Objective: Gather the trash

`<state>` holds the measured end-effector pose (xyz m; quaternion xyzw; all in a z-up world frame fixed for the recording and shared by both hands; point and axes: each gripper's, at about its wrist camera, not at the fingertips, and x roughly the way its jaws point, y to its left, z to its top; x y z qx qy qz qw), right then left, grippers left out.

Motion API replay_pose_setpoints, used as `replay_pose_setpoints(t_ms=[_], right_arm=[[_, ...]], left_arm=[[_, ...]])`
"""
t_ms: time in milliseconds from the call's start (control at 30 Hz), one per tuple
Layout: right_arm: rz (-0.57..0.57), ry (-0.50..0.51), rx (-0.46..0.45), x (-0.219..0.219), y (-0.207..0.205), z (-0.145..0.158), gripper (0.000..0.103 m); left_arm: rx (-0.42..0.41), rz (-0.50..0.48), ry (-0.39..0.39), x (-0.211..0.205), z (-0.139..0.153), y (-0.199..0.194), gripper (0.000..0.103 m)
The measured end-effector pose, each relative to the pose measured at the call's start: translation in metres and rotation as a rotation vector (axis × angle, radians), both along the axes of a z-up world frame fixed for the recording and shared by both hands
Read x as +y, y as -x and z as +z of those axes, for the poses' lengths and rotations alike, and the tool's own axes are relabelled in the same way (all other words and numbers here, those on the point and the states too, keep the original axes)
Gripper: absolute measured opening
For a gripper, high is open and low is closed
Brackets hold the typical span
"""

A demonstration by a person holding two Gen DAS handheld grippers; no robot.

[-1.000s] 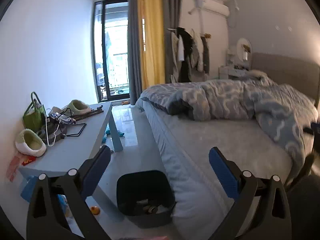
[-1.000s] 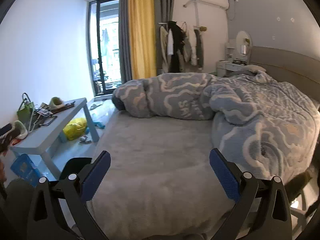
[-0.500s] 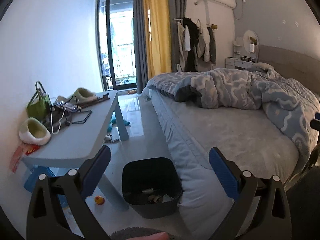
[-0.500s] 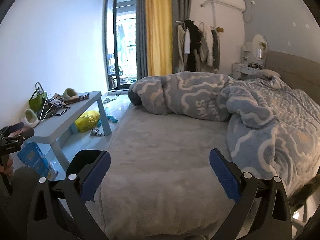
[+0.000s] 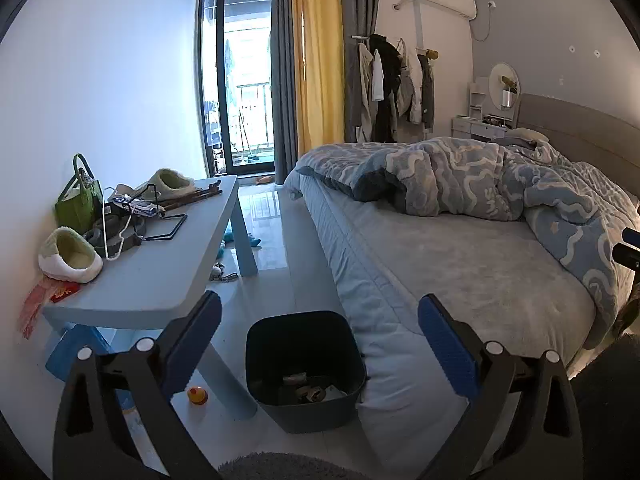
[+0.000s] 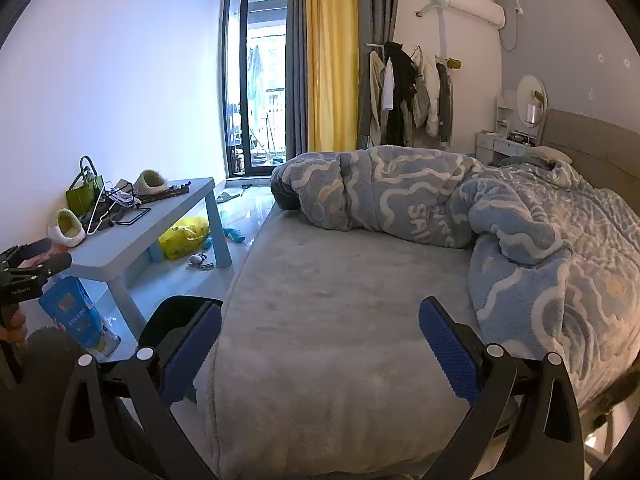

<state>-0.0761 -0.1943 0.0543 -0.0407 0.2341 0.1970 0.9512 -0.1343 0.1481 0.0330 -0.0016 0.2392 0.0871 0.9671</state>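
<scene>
We hold both the left gripper (image 5: 320,340) and right gripper (image 6: 320,340) wide, empty; we should aim the left toward the bin (image 5: 306,334) at six o'clock, scanning the floor for trash.

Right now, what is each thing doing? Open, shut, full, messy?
Left tongs: open, holding nothing.
Right tongs: open, holding nothing.
Bin: upright on the floor, some trash at the bottom.
Duvet: rumpled, pushed toward the headboard.
Curtains: drawn aside.
Green bag: upright on the table.
</scene>
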Motion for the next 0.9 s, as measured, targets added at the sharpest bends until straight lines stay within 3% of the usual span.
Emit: replay_pose_setpoints(t_ms=[900], right_arm=[[0.000, -0.003, 0.001, -0.0020, -0.0006, 0.0001, 0.100]], left_arm=[[-0.002, 0.004, 0.017, -0.0027, -0.0005, -0.0009, 0.100]])
